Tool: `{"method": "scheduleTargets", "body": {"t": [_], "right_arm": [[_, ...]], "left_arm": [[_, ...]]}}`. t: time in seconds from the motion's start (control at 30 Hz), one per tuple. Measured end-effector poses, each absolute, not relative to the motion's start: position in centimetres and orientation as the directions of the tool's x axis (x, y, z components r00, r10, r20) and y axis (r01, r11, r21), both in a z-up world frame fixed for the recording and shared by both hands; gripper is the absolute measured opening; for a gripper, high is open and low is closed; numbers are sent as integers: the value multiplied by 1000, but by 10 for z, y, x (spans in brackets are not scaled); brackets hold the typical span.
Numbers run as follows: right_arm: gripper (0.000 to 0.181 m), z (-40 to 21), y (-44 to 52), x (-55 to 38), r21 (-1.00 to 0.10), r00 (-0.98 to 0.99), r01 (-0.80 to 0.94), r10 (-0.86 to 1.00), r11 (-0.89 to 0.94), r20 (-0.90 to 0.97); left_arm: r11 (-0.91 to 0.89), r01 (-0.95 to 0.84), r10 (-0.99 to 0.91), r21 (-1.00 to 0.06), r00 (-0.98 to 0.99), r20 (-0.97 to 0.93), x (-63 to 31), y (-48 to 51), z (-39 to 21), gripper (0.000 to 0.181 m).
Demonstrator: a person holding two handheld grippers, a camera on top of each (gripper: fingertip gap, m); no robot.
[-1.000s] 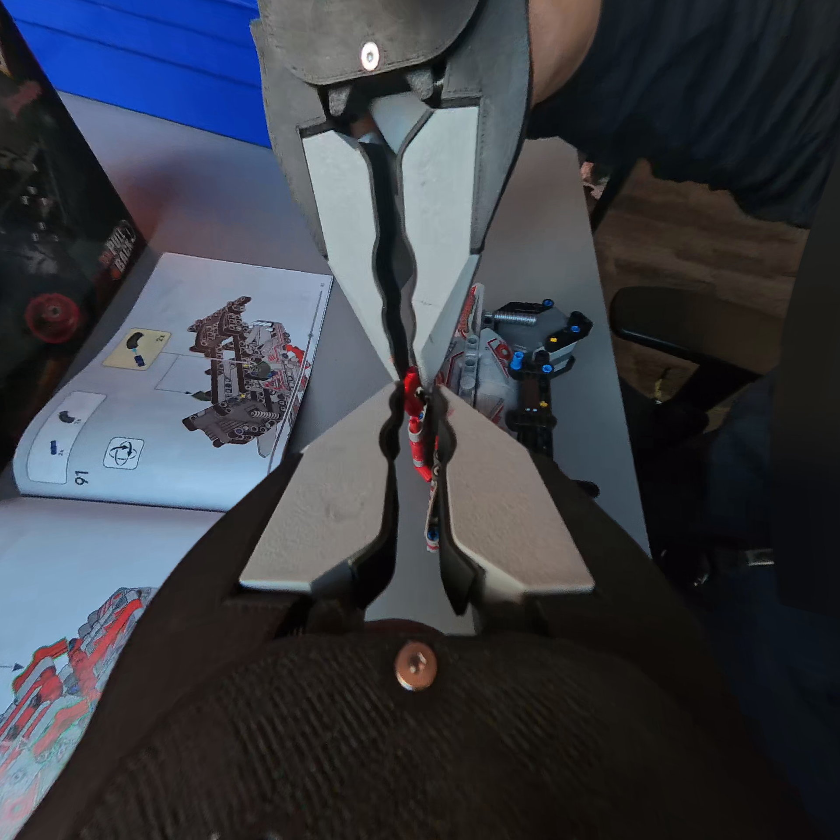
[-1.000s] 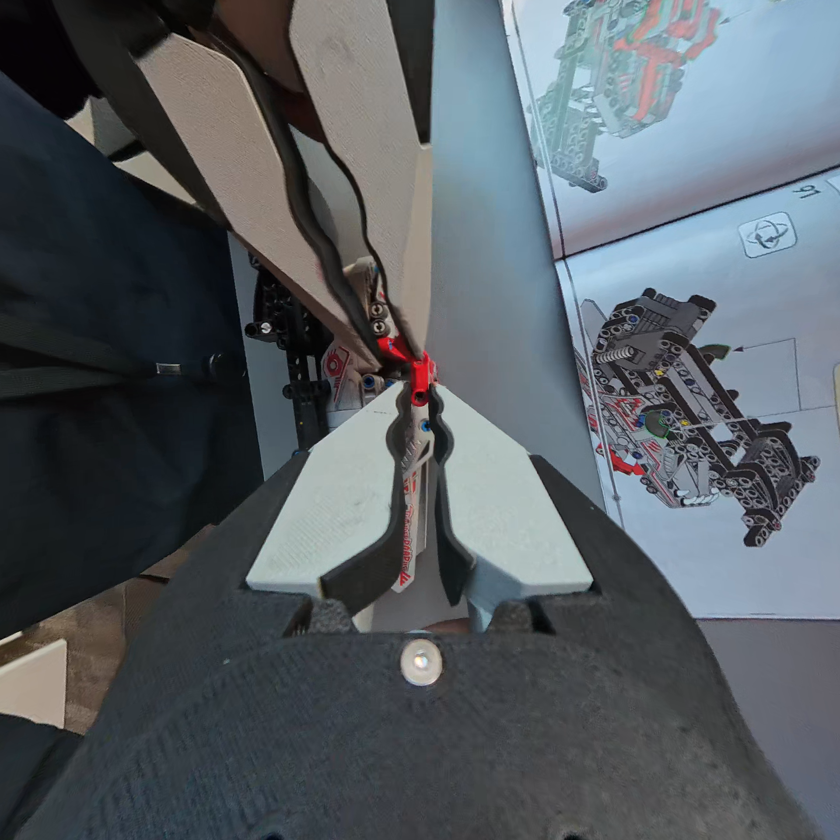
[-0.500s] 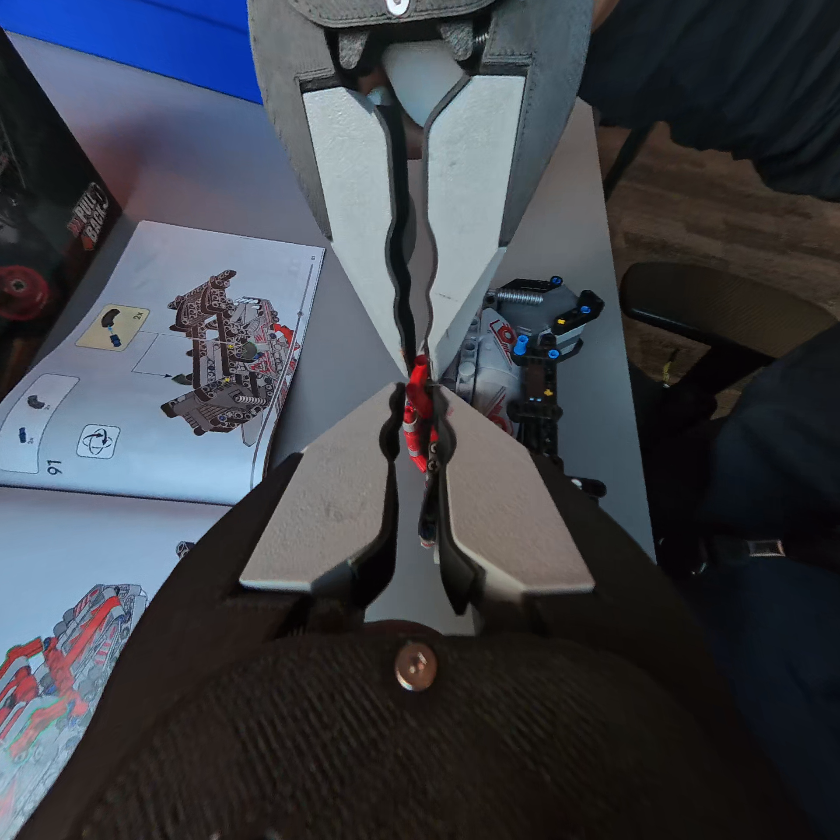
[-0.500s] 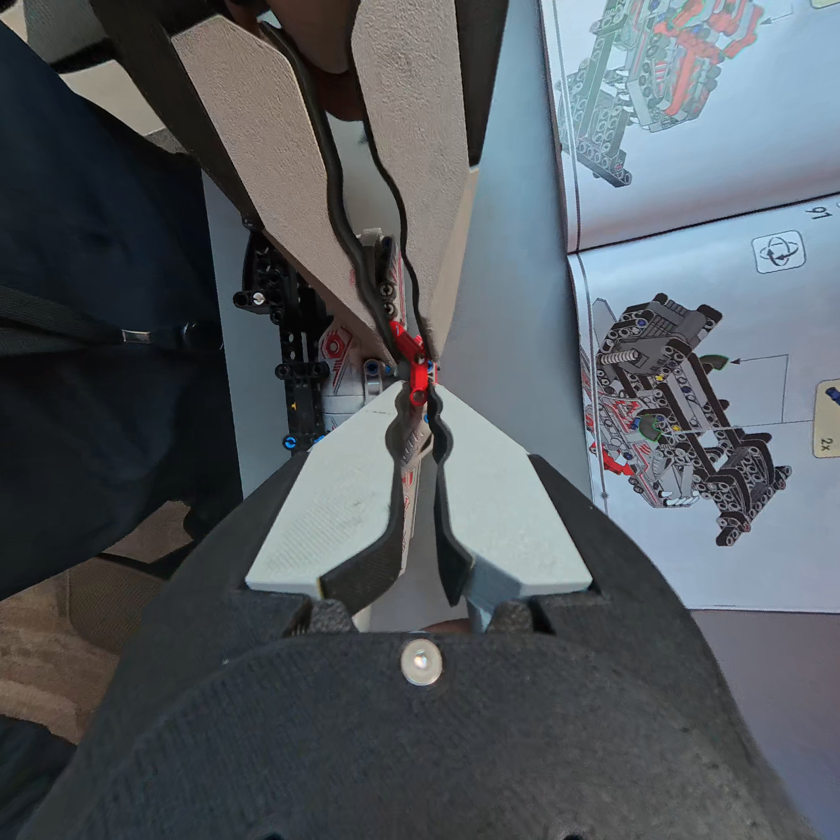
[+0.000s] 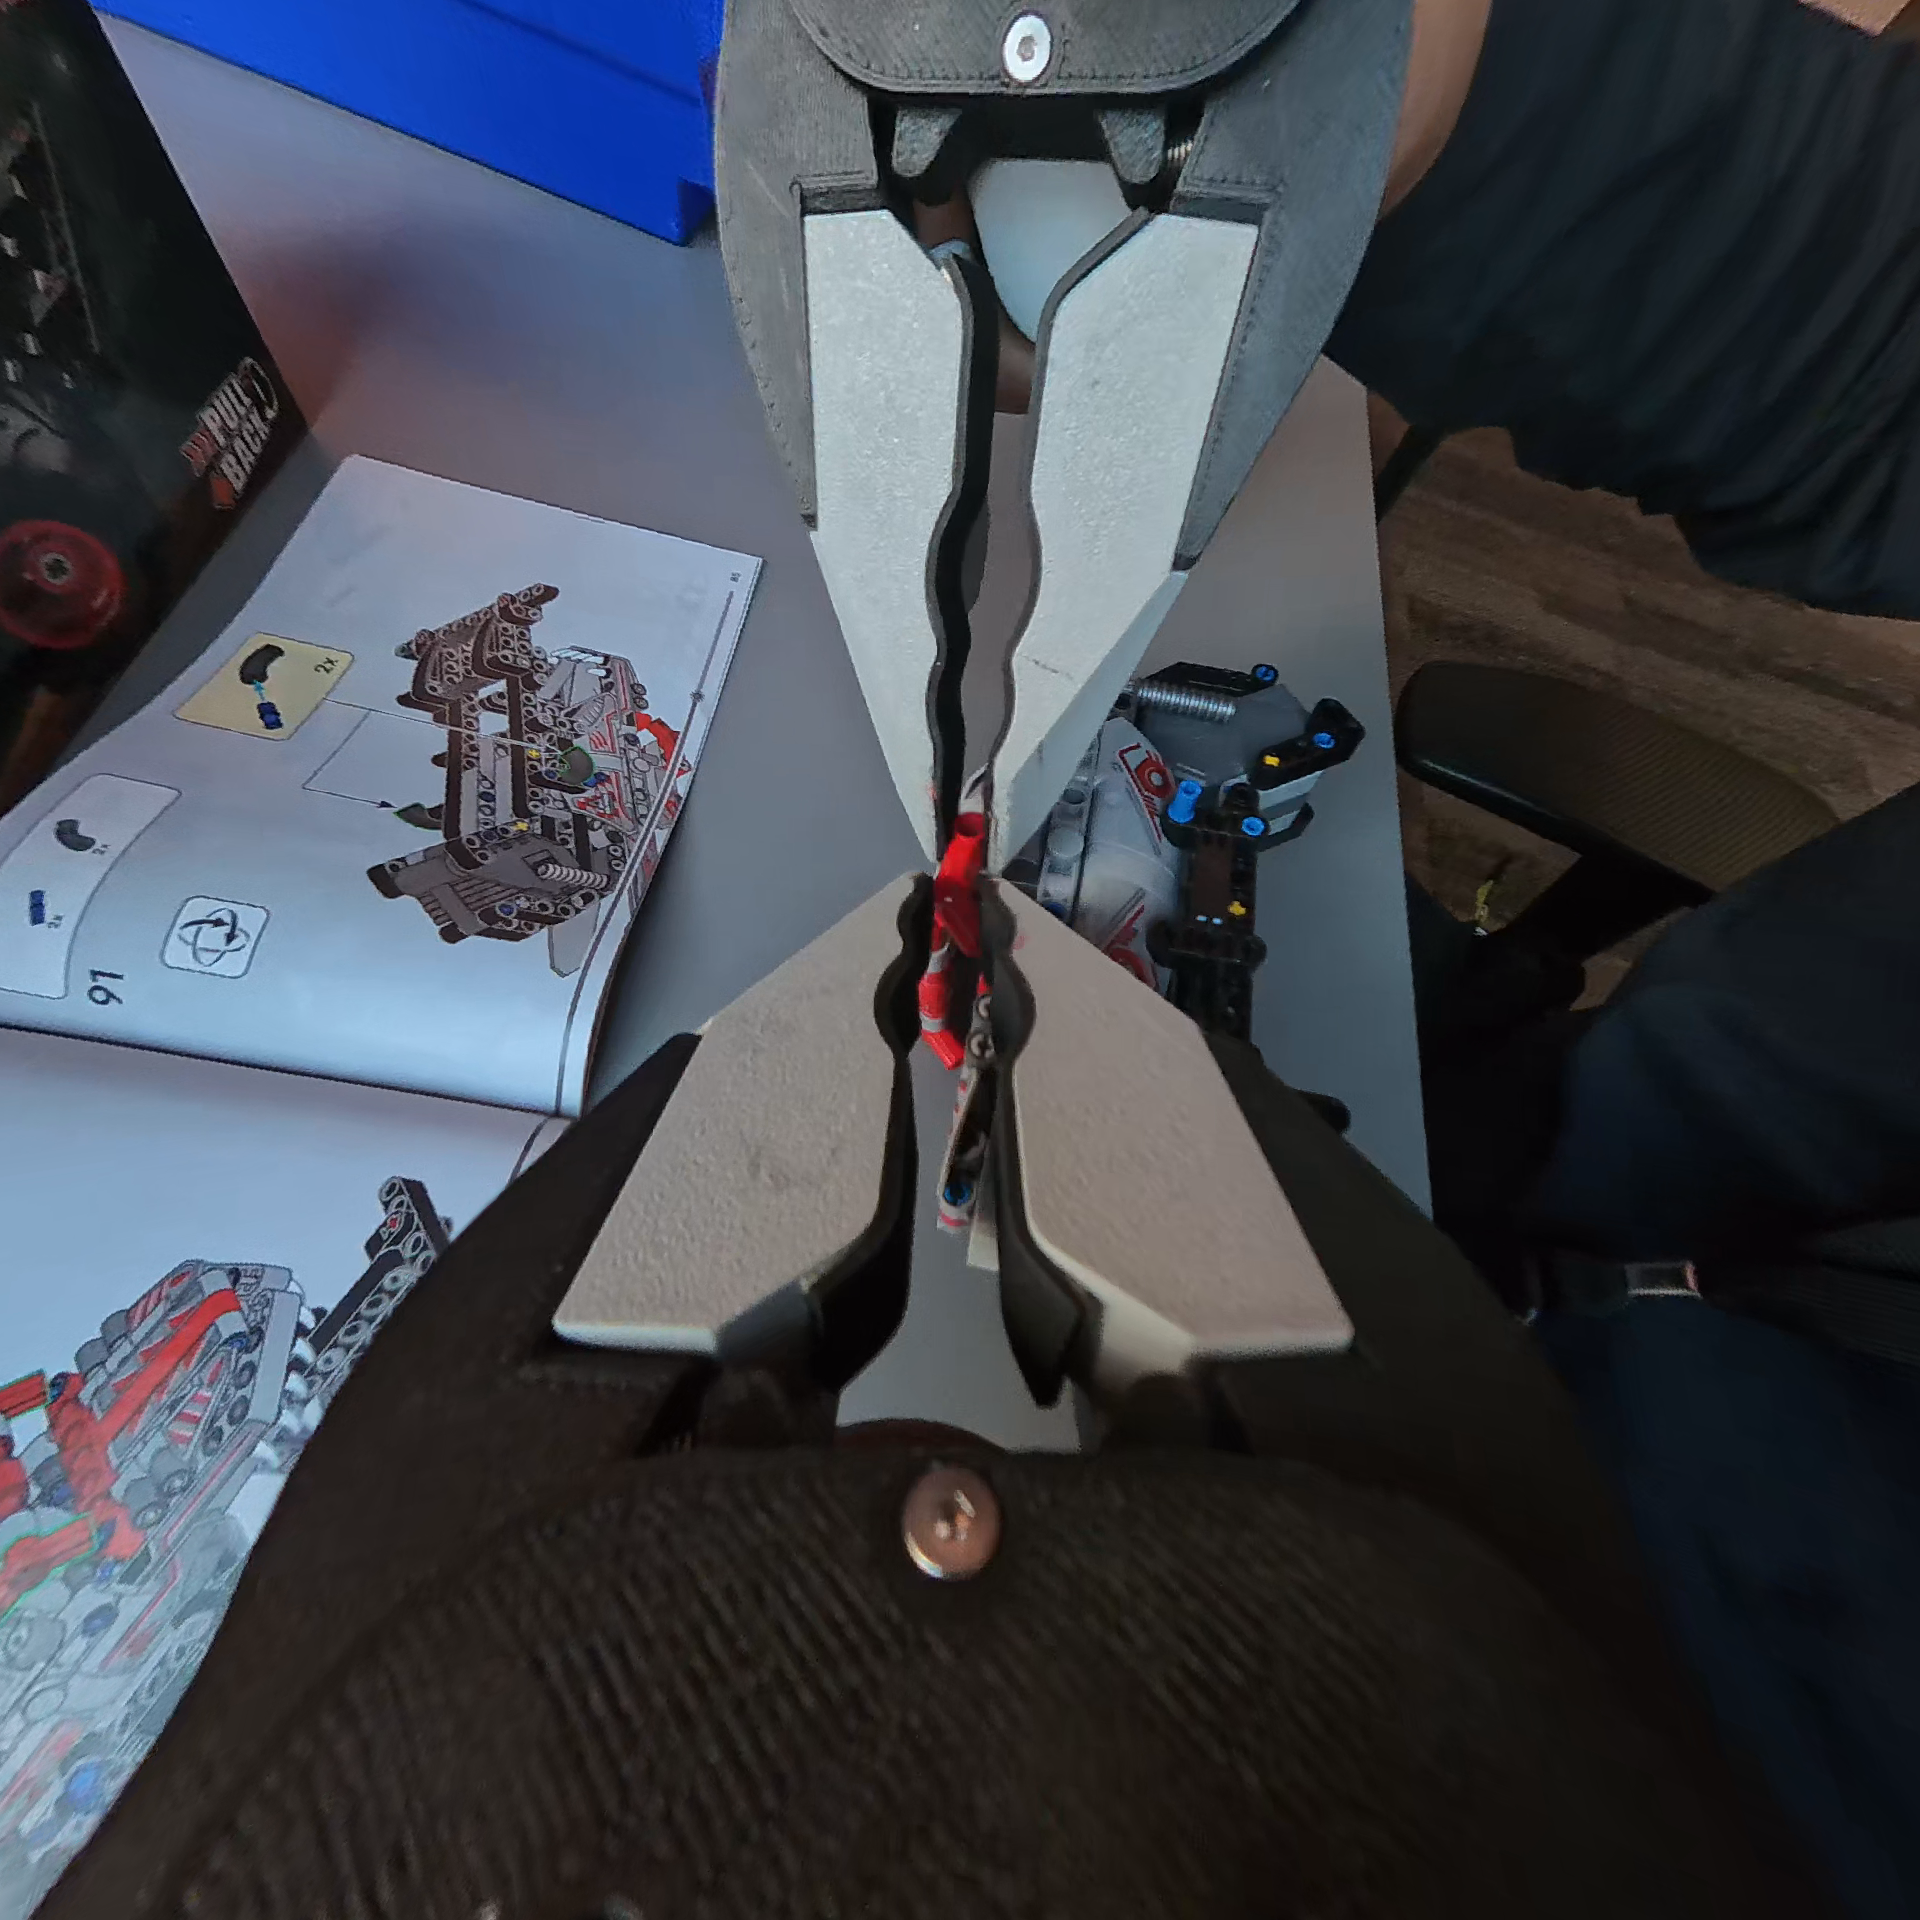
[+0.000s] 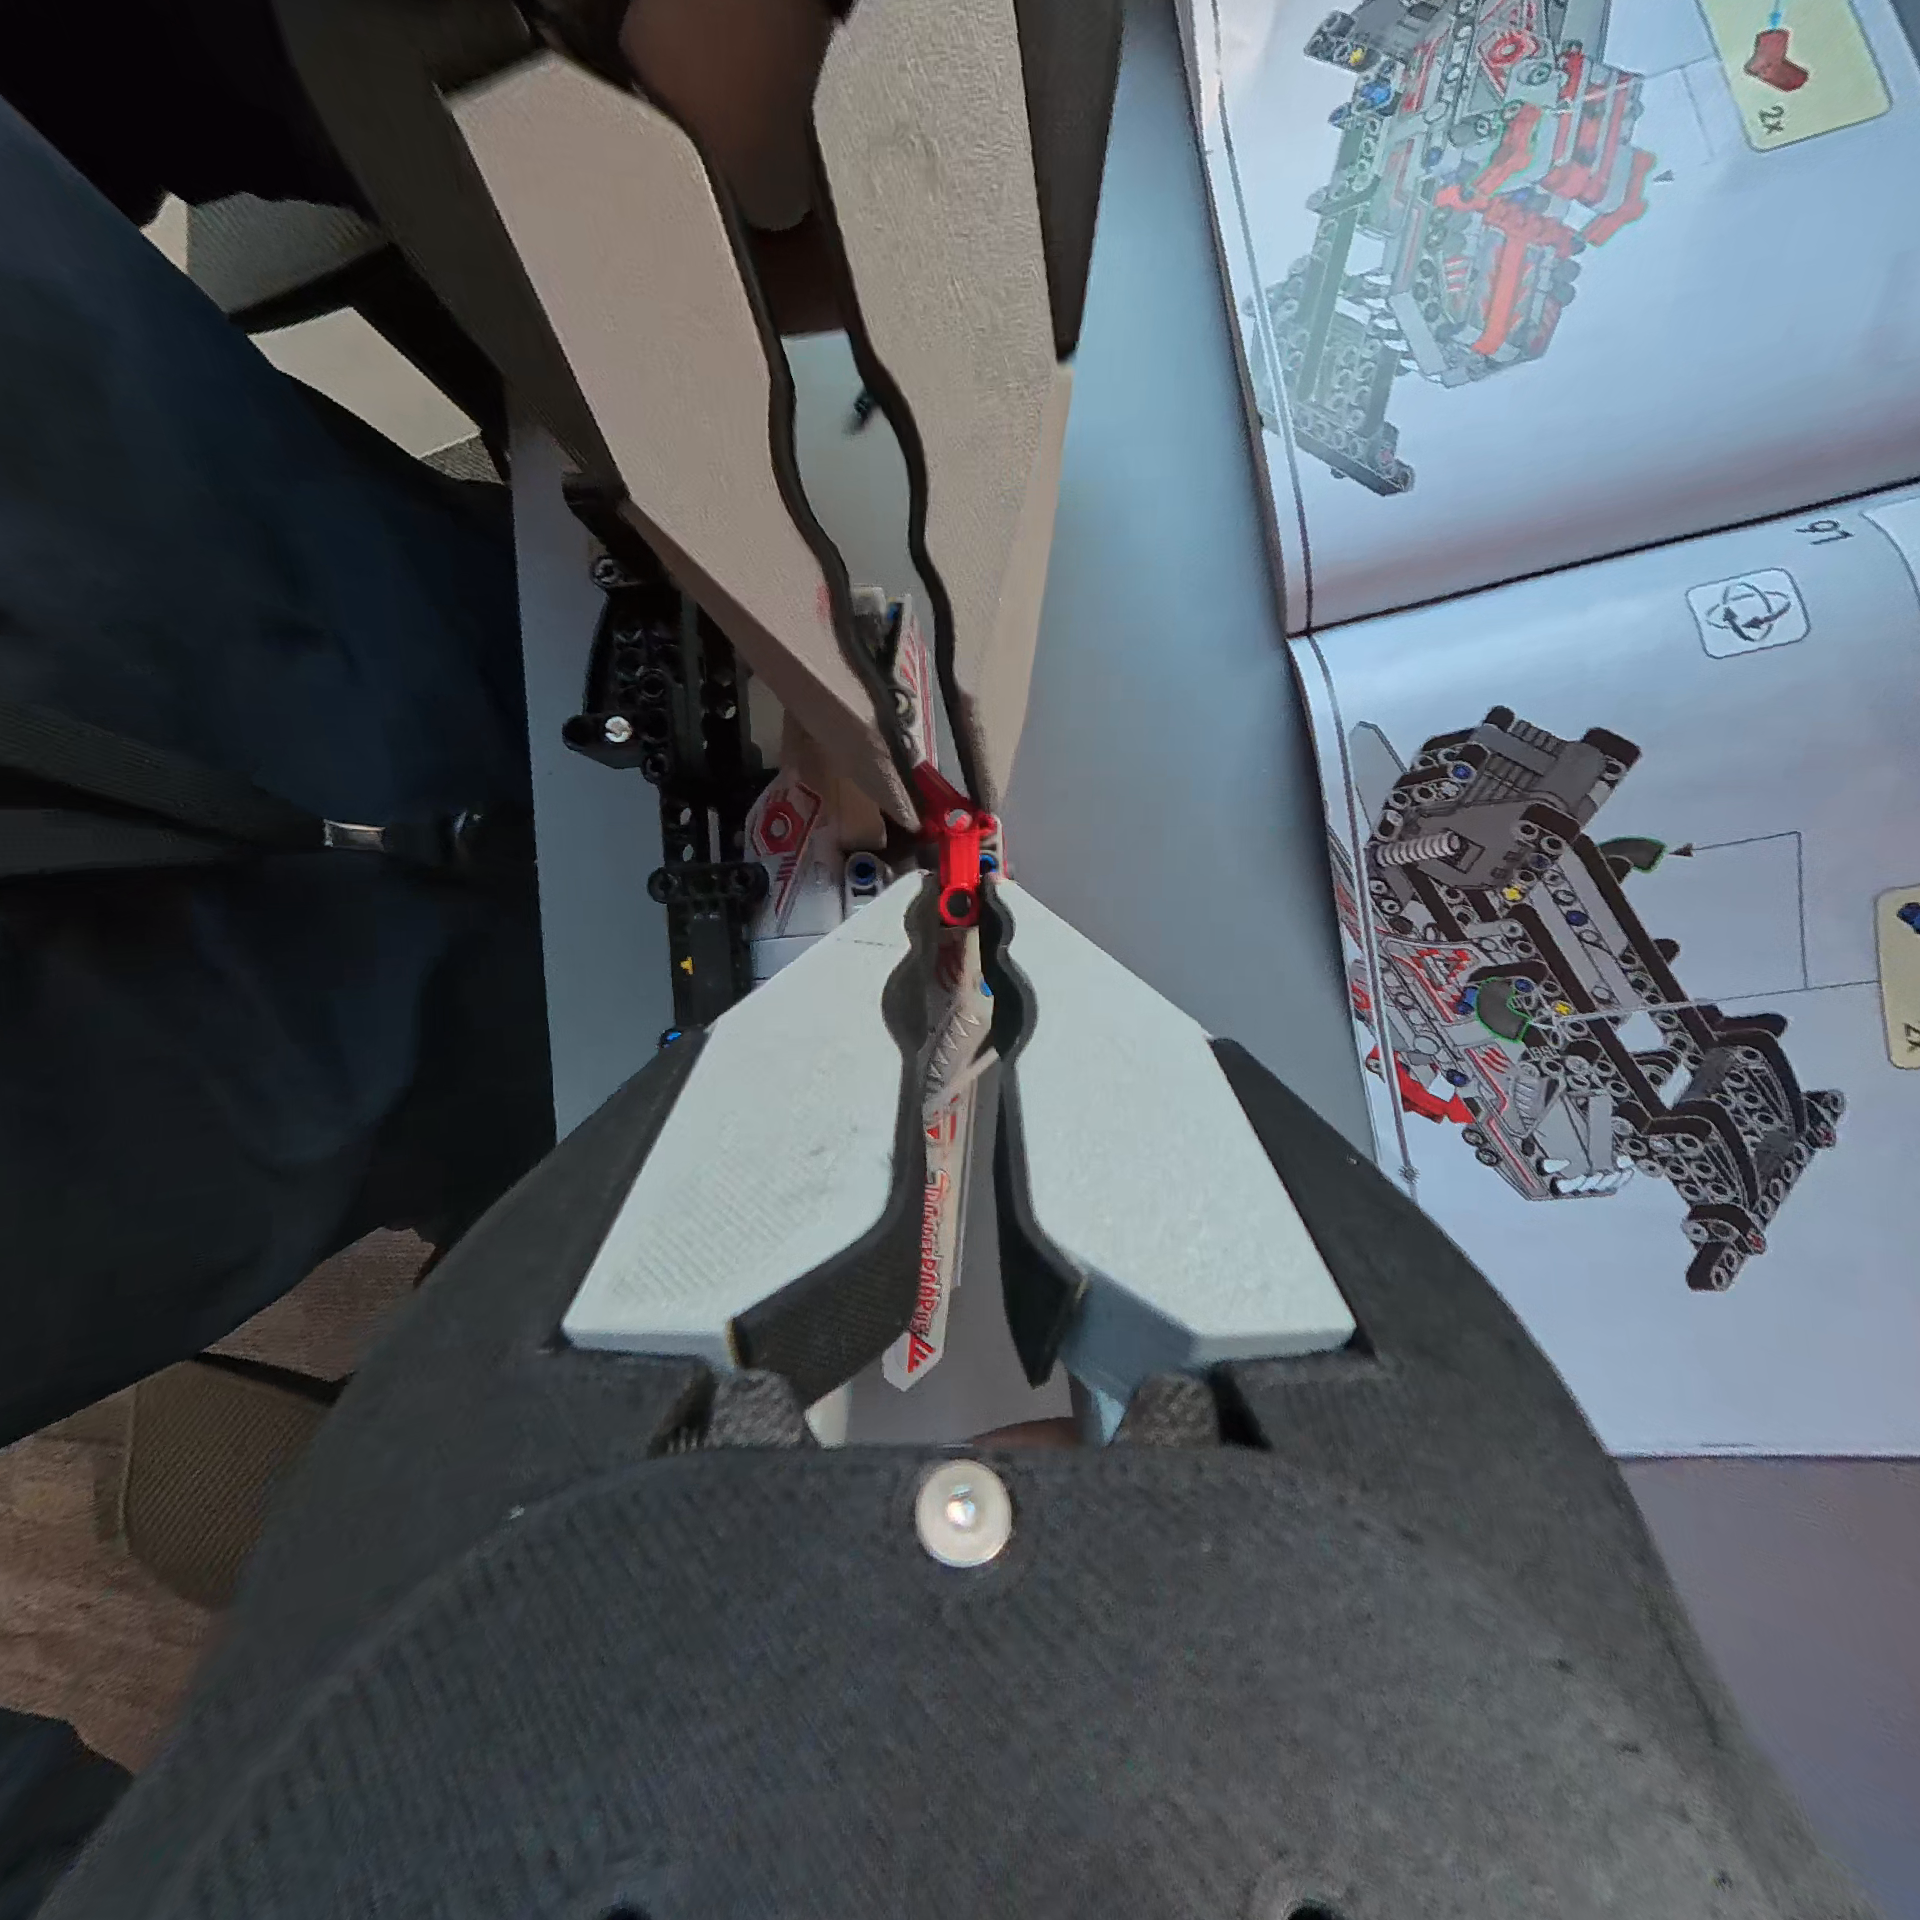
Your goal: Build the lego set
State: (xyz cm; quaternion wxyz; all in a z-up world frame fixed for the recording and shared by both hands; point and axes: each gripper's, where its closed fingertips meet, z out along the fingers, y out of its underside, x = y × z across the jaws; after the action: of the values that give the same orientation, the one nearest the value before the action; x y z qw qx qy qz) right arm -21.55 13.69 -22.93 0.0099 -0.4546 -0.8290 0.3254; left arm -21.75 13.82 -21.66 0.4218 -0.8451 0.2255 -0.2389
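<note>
My left gripper is shut on a small red and grey lego sub-assembly held above the grey table. My right gripper is shut on a white lego panel with red markings. The two grippers meet tip to tip, and a red connector sits between the tips; it also shows in the left wrist view. The right gripper comes in from the top of the left wrist view, and the left gripper from the top of the right wrist view. The partly built model lies on the table below.
An open instruction booklet lies on the table and also shows in the right wrist view. A dark set box and a blue bin stand at the far side. A person in dark clothes and a chair are at the table edge. The grippers are tip to tip, or close to it.
Both grippers stay shut and tip to tip on the pieces. The right gripper has swung into a straighter line with the left, and the pair has shifted a little over the table.
</note>
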Motion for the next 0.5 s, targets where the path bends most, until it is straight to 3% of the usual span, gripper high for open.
{"method": "scheduleTargets", "body": {"t": [0.2, 0.3, 0.5], "right_arm": [[4, -230, 141, -214, -519, -593, 749, 766, 412, -247], [4, -231, 140, -215, -502, -609, 746, 753, 438, -247], [4, -233, 137, -217, -495, -636, 735, 725, 464, -264]], "left_arm": [[-533, -183, -595, -826, 775, 212, -232, 125, -210, 31], [-505, -200, -608, -839, 773, 182, -230, 126, -213, 22], [-524, -206, -634, -827, 742, 217, -218, 129, -219, 24]]}}
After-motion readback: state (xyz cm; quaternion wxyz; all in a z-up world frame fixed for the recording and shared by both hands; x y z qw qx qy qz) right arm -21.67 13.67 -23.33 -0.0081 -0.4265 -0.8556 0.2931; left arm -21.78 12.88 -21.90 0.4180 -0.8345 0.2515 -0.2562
